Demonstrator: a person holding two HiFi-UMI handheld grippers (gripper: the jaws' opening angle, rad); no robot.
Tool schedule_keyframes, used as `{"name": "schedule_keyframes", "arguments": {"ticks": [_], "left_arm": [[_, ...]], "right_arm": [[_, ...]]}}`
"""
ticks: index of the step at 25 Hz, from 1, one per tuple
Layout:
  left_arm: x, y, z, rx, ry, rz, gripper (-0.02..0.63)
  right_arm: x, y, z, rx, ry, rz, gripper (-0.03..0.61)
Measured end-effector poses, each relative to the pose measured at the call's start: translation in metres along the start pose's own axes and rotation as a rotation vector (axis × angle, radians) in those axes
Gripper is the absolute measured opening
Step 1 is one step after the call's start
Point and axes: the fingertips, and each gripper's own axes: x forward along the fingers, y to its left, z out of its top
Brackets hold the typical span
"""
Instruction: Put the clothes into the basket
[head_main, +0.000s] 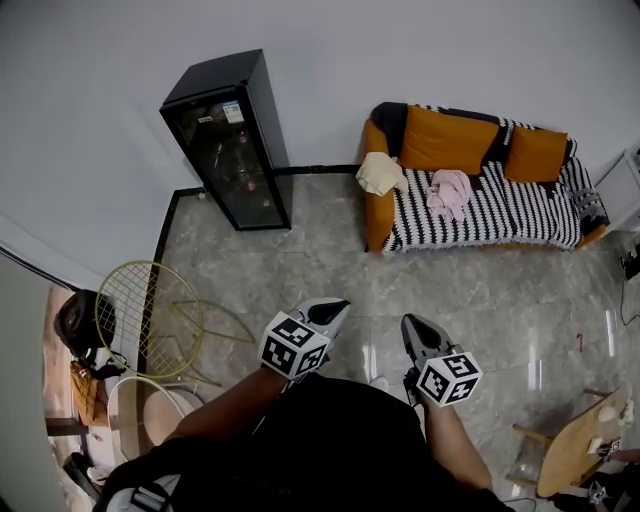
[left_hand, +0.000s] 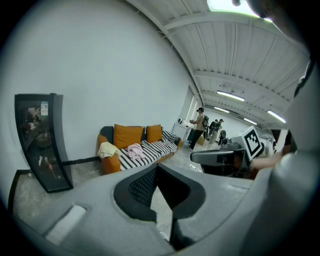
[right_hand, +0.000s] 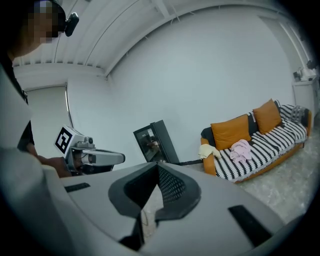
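A pink garment (head_main: 450, 190) lies on the seat of the striped sofa (head_main: 520, 215), and a cream garment (head_main: 380, 172) hangs over its left armrest. Both also show in the left gripper view, pink garment (left_hand: 134, 150) and cream garment (left_hand: 107, 148), and in the right gripper view, pink garment (right_hand: 241, 148). A gold wire basket (head_main: 150, 315) stands on the floor at the left. My left gripper (head_main: 328, 312) (left_hand: 156, 167) and right gripper (head_main: 413, 330) (right_hand: 157, 165) hover side by side over the floor, far short of the sofa. Both are shut and hold nothing.
A tall black glass-door cabinet (head_main: 228, 140) stands against the wall left of the sofa. A wooden table (head_main: 575, 445) sits at the bottom right. Several people (left_hand: 202, 122) stand far off beyond the sofa. Grey tiled floor (head_main: 300, 270) lies between me and the sofa.
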Motion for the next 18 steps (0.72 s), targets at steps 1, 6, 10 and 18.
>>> {"name": "schedule_keyframes", "arguments": {"ticks": [1,6,10,18], "left_arm": [[0.003,-0.004,-0.001,-0.028,0.0,-0.01,0.0],[0.024,-0.032,-0.009,-0.072,0.005,-0.023,0.0],[0.037,-0.048,-0.009,-0.06,0.002,0.003,0.0],[0.058,-0.08,-0.008,-0.042,-0.008,0.058,0.0]], "right_arm": [[-0.003,-0.003,0.0,-0.005,0.001,0.0,0.015],[-0.019,-0.019,-0.001,-0.028,0.009,0.011,0.015],[-0.037,-0.034,-0.004,-0.047,0.024,0.021,0.015],[-0.07,-0.062,-0.02,-0.049,0.058,0.057,0.015]]}}
